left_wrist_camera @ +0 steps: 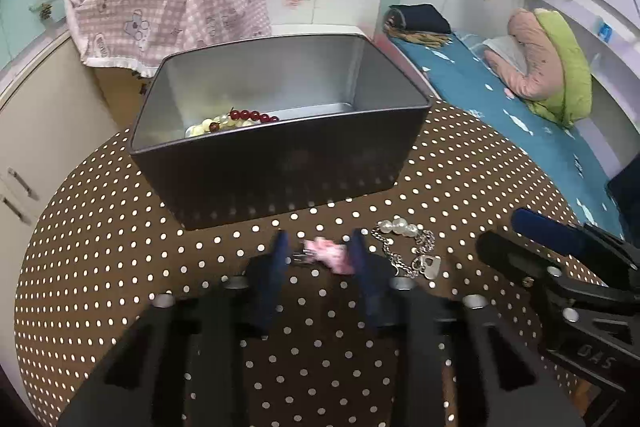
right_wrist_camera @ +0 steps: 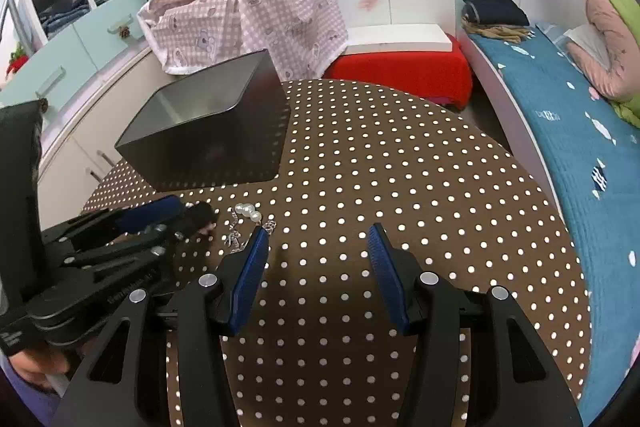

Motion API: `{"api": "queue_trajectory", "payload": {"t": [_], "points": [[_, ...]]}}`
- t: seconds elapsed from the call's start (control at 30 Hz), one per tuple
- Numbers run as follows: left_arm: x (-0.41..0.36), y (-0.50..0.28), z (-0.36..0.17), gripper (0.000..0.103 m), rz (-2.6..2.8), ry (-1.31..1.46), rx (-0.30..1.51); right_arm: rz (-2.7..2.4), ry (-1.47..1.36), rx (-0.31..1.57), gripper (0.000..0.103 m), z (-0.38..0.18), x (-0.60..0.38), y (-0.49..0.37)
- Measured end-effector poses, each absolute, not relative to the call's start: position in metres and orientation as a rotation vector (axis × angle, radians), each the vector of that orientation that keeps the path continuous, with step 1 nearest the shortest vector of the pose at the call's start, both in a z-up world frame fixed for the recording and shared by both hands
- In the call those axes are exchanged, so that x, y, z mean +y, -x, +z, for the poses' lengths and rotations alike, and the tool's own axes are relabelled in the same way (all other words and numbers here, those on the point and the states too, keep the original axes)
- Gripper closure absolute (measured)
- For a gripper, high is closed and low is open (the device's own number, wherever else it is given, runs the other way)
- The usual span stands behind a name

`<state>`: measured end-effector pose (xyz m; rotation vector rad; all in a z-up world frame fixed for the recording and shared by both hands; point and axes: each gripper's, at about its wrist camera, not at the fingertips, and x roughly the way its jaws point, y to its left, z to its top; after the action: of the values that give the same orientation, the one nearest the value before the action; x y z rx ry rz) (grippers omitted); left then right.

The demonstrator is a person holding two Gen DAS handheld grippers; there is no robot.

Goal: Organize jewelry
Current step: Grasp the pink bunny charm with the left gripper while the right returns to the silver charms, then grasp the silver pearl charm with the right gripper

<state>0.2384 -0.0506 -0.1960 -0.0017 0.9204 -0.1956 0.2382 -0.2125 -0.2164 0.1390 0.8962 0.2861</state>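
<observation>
A dark metal box point(left_wrist_camera: 280, 163) stands on the brown polka-dot table point(left_wrist_camera: 120, 267); red and pale bead bracelets point(left_wrist_camera: 236, 119) lie inside it. My left gripper point(left_wrist_camera: 320, 251) is open, its fingers either side of a small pink hair clip point(left_wrist_camera: 332, 257) lying on the table. A silver chain bracelet with pearls and a heart charm point(left_wrist_camera: 412, 247) lies just right of it, also in the right wrist view point(right_wrist_camera: 248, 223). My right gripper point(right_wrist_camera: 318, 239) is open and empty over bare table, right of the bracelet. The box point(right_wrist_camera: 208, 135) sits to its far left.
A pink checked cloth point(right_wrist_camera: 248, 11) covers something behind the table. A red stool with a white top point(right_wrist_camera: 400, 63) stands beyond the table's far edge. A bed with a blue cover point(right_wrist_camera: 580, 147) runs along the right. Cabinets point(right_wrist_camera: 72, 75) stand on the left.
</observation>
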Motion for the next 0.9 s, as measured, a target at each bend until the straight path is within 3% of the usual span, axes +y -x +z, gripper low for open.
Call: {"api": "queue_trajectory", "payload": {"t": [0.13, 0.7, 0.9], "points": [[-0.043, -0.236, -0.194, 0.085, -0.196, 0.008, 0.917, 0.293, -0.117, 0.906, 0.052, -0.216, -0.201, -0.241], [0.014, -0.224, -0.177, 0.085, -0.179, 0.093, 0.874, 0.307, 0.03, 0.931, 0.053, -0.226, -0.14, -0.266], [0.017, -0.222, -0.175, 0.085, -0.189, 0.101, 0.874, 0.3, 0.061, 0.935, 0.086, -0.225, -0.134, -0.268]]}}
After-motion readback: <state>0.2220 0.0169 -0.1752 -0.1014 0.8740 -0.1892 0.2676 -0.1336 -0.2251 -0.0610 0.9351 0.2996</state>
